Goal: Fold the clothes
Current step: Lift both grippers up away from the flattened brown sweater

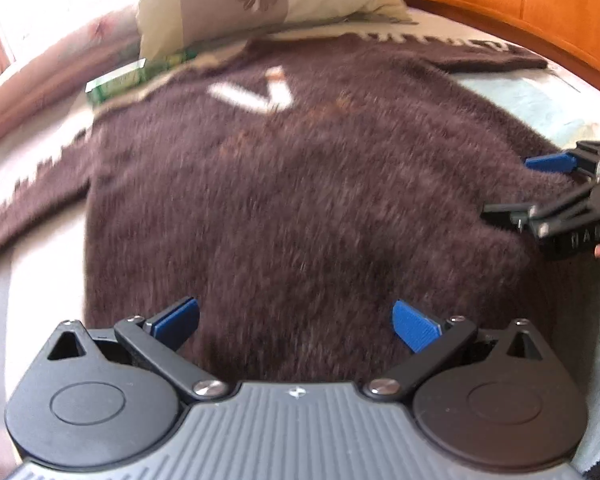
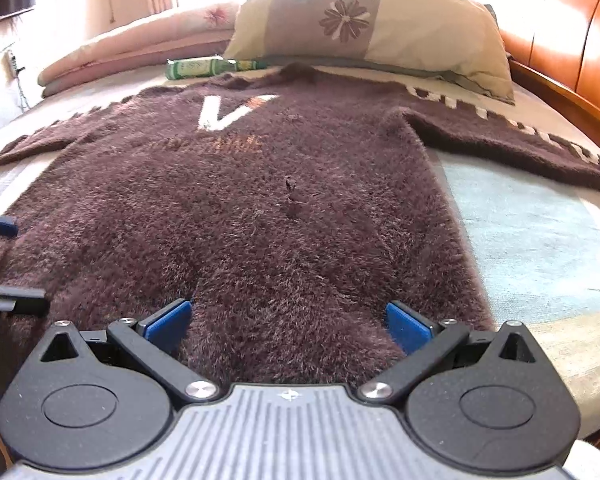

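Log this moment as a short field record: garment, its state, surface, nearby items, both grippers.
garment: fuzzy dark brown sweater with a white V mark
state: spread flat, unfolded, both sleeves out to the sides
surface: bed with a wooden headboard
nearby items: floral pillow past the collar; green bottle lying beside the pillow
left gripper: open, over the hem, holding nothing
right gripper: open, over the hem, holding nothing
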